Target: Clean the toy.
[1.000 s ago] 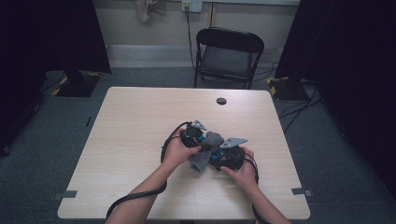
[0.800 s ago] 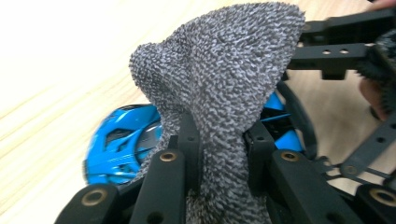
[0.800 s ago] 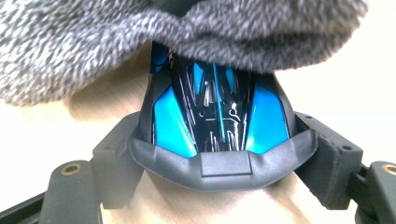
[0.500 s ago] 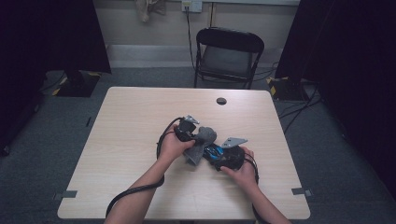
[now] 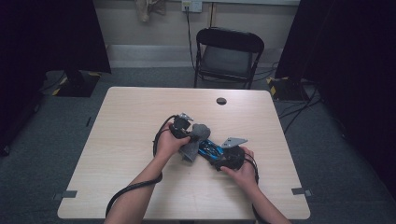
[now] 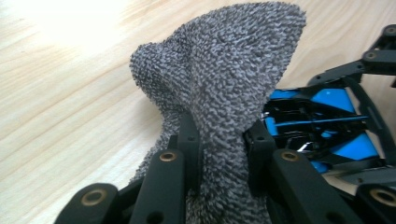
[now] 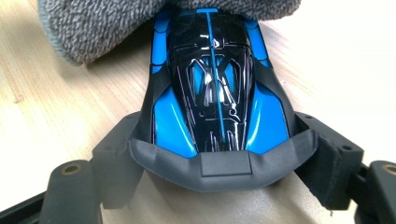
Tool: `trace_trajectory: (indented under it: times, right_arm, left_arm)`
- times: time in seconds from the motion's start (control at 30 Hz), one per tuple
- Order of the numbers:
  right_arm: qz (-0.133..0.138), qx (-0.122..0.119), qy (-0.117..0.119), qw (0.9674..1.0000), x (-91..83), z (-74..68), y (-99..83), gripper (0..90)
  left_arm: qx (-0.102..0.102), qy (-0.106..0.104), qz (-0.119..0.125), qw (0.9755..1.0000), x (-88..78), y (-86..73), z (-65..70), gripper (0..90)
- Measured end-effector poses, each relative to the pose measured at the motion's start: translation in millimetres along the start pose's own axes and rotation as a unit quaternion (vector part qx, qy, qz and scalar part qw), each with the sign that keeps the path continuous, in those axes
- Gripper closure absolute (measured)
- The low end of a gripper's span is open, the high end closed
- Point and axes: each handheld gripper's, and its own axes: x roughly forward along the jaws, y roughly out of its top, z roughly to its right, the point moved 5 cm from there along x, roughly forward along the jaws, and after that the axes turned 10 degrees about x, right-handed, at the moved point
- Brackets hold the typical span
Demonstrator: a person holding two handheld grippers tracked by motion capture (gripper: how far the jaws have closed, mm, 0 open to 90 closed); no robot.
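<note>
A blue and black toy car point(image 7: 215, 88) sits between the jaws of my right gripper point(image 7: 219, 154), which is shut on its sides. In the high view the car point(image 5: 208, 150) lies near the table's middle with the right gripper point(image 5: 224, 156) behind it. A grey terry cloth point(image 6: 219, 84) is pinched in my left gripper point(image 6: 219, 149), which is shut on it. The cloth point(image 5: 194, 137) rests over the car's front end, and the left gripper point(image 5: 187, 135) holds it from the left. The cloth point(image 7: 116, 23) covers the car's nose in the right gripper view.
The light wooden table point(image 5: 130, 121) carries a small black disc point(image 5: 221, 101) near its far edge. A black folding chair point(image 5: 227, 56) stands behind the table. Cables trail from both grippers toward the near edge.
My left gripper has slid the cloth leftward and slightly toward the car's front. The right gripper and the car have stayed put.
</note>
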Motion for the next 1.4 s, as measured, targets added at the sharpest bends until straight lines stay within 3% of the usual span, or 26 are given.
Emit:
trace_trajectory:
  times: [1.0, 1.13, 1.4]
  right_arm:
    - [0.0, 0.0, 0.0, 1.0, 0.0, 0.0, 0.0, 24.0]
    - [0.0, 0.0, 0.0, 1.0, 0.0, 0.0, 0.0, 24.0]
    - [0.0, 0.0, 0.0, 1.0, 0.0, 0.0, 0.0, 24.0]
  left_arm:
    - [-0.029, 0.04, -0.012, 0.9987, -7.2, -18.9, -28.0, 73.8]
    - [-0.025, 0.034, 0.002, 0.9991, -14.0, -13.5, -22.6, 73.8]
    - [0.022, -0.008, 0.022, 0.9995, -26.2, 6.2, 11.5, 73.8]
